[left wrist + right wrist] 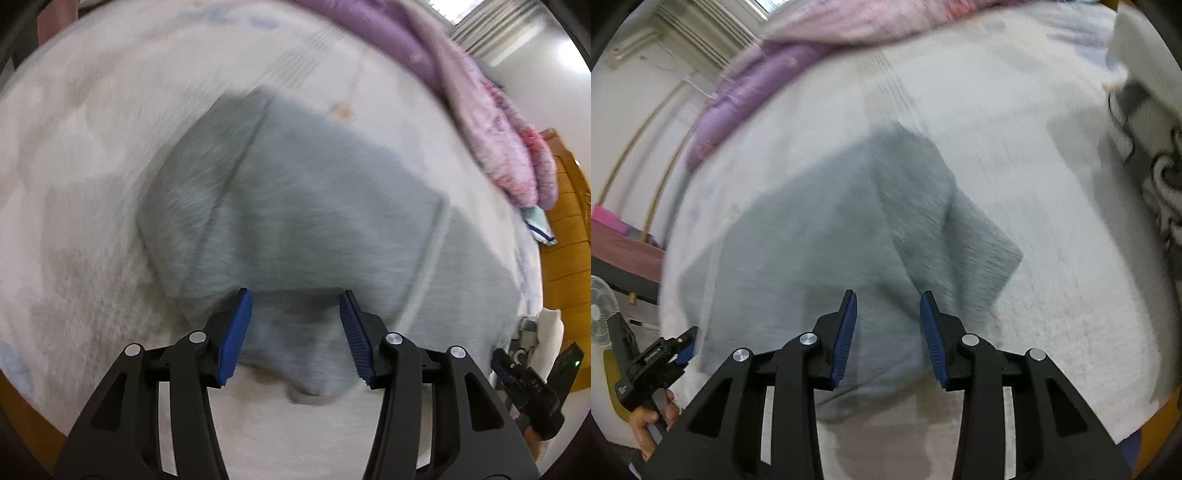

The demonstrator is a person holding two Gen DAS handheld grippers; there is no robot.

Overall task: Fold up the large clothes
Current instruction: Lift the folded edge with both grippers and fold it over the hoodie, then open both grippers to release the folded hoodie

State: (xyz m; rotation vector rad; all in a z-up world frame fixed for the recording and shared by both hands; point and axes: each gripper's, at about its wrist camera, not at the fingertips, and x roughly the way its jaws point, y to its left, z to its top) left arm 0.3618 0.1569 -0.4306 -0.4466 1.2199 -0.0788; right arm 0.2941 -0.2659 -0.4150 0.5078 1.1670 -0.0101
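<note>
A grey garment (295, 206) lies spread on a white bed cover (92, 166), with one part folded over at its left. My left gripper (295, 299) is open above the garment's near edge, nothing between its blue pads. In the right wrist view the same grey garment (820, 236) fills the middle, a fold running down it. My right gripper (888, 299) is open just above its near part. The right gripper also shows at the left view's right edge (524, 373), and the left gripper at the right view's left edge (665, 354). Both views are motion-blurred.
A purple and pink blanket (480, 110) is heaped along the bed's far side. A black-and-white patterned cloth (1156, 158) lies at the right. A white fan (602, 310) stands beside the bed, and yellow-brown furniture (565, 236) is past the bed's edge.
</note>
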